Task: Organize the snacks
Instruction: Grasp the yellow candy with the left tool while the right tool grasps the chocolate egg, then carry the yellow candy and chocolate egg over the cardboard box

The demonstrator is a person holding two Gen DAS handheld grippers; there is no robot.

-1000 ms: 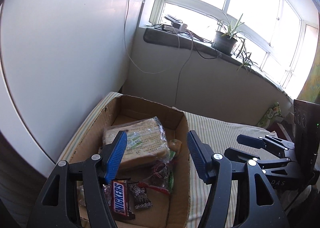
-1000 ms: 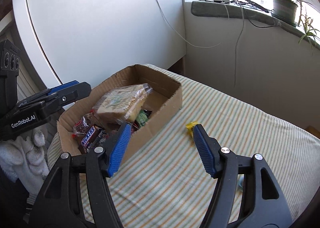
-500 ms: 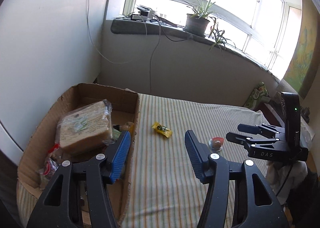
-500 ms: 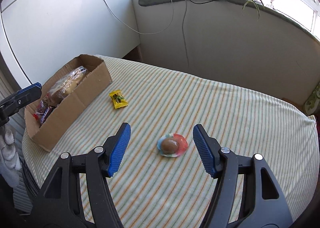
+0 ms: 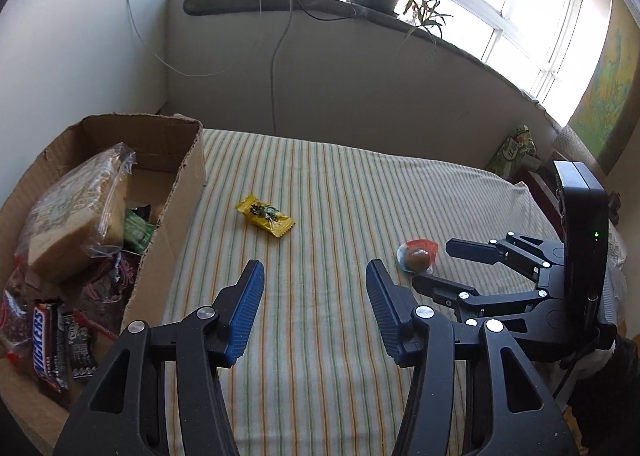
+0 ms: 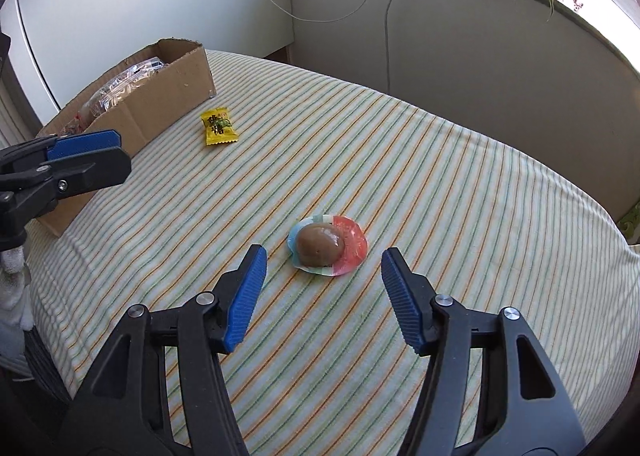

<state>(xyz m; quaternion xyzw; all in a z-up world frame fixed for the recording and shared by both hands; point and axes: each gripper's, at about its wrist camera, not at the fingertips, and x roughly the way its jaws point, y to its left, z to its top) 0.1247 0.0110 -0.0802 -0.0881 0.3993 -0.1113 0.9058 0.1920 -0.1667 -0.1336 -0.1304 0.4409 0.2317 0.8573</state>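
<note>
— Where did you have the right gripper (image 6: 322, 296) at that point?

— I held it low over the striped tablecloth (image 6: 460, 176), jaws spread wide and empty, with the wrapped egg-shaped snack (image 6: 326, 245) lying just ahead of the gap between the two blue pads. I'd lined it up that way so the pads could come in on either side of the brown lump, not on the flat foil rim around it, which I judged would only crumple or slip.

— And the left gripper (image 5: 316, 310)?

— Also apart, holding nothing. It hung over the cloth near the side of the cardboard box (image 5: 184, 192), which sat at the table's far left corner. From that spot the yellow candy packet (image 5: 266, 215) lay ahead, on the cloth just beside the box, well apart from the egg snack.

— So two loose items left?

— As far as I could see, yes. The box already carried a bagged loaf of bread (image 5: 80, 212), a Snickers bar (image 5: 44, 344) and some other wrappers I couldn't read. My guess was the box was the collecting place, which is why it stood against the edge with its open top reachable from both sides.

— Any worry?

— The cloth looked soft; pressing down might bunch it under the pads.
</note>
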